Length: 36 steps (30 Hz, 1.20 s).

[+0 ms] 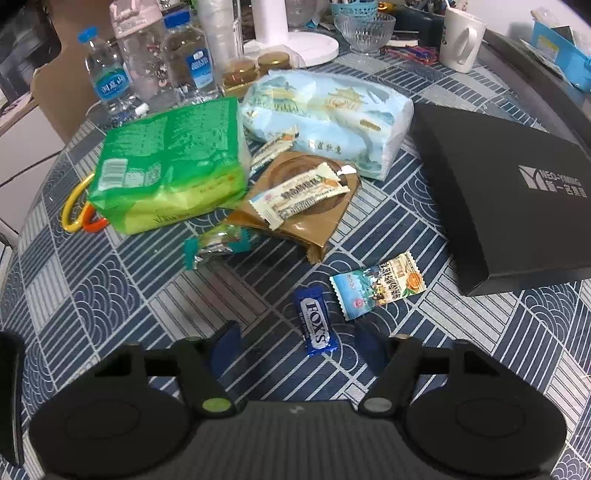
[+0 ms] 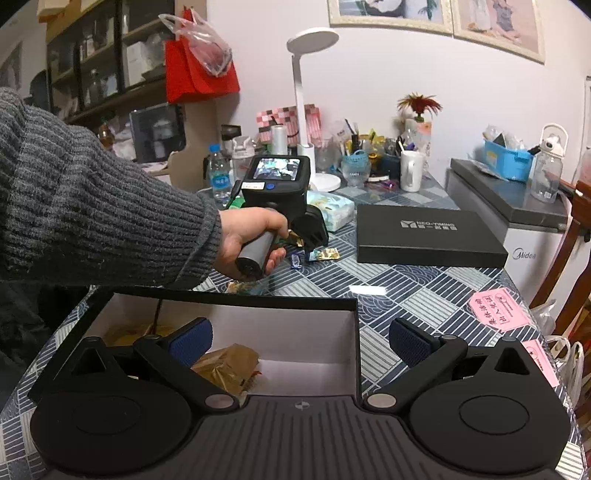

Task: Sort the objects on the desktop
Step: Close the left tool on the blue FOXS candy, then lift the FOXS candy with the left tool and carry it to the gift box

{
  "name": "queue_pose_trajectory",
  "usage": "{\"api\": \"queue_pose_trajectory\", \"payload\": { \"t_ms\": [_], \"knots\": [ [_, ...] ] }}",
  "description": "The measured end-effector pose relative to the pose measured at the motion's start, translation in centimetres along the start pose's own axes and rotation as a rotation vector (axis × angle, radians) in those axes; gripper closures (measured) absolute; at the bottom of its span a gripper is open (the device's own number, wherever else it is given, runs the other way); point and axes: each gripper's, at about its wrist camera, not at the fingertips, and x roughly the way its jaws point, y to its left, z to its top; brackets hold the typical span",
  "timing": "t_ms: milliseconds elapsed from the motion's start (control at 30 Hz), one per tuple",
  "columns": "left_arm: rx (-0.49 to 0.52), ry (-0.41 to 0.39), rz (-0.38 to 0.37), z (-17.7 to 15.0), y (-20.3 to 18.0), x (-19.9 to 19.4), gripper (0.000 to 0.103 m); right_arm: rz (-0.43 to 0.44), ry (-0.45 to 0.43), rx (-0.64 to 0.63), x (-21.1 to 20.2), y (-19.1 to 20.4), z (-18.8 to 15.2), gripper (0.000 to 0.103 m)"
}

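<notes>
Left gripper (image 1: 297,338), fingers spread wide, low centre of frame; blue candy (image 1: 316,325) lies on the counter (image 1: 110,295) between them. Right gripper (image 2: 300,341), also wide, over open box (image 2: 229,301).

— What sort of place is this?

— A lived-in home, likely a dining corner. The table (image 2: 424,291) wears a blue patterned cloth, and framed pictures (image 2: 391,13) hang at the top of the right wrist view.

— Anything else homely?

— A white desk lamp (image 2: 303,92), a mug (image 2: 412,171), water bottles (image 1: 107,74) at upper left, tissue packs (image 1: 325,118), and a small Midea fridge (image 2: 532,236) at right. The dark shelving (image 2: 96,62) at upper left may be a glass cabinet.
</notes>
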Motion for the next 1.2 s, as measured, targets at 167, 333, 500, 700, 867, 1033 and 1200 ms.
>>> {"api": "queue_pose_trajectory", "payload": {
  "t_ms": [167,333,500,700,867,1033,1200],
  "knots": [
    [-0.019,0.006,0.0,0.0,0.1,0.9,0.053,-0.006,0.003,0.009,0.1,-0.4,-0.1,0.0],
    [-0.011,-0.009,-0.002,0.3,-0.4,1.1,0.052,-0.012,0.012,0.013,0.2,-0.7,-0.3,0.0],
    [-0.014,-0.02,-0.006,0.5,-0.6,1.3,0.053,-0.01,0.015,0.016,0.2,-0.7,-0.4,0.0],
    [0.019,-0.048,-0.008,0.0,-1.1,0.9,0.085,-0.01,0.016,0.023,0.3,-0.8,-0.4,0.0],
    [0.017,-0.052,0.006,-0.4,-1.1,0.6,0.085,-0.01,0.013,0.017,0.2,-0.6,-0.3,0.0],
    [0.036,-0.065,0.017,-0.7,-0.9,-0.3,0.085,-0.009,0.009,0.018,0.0,-0.5,-0.1,0.0],
    [0.071,-0.092,0.027,-1.3,-1.1,-2.0,0.085,-0.011,-0.008,0.013,-0.7,-0.5,0.3,0.0]
  ]
}}
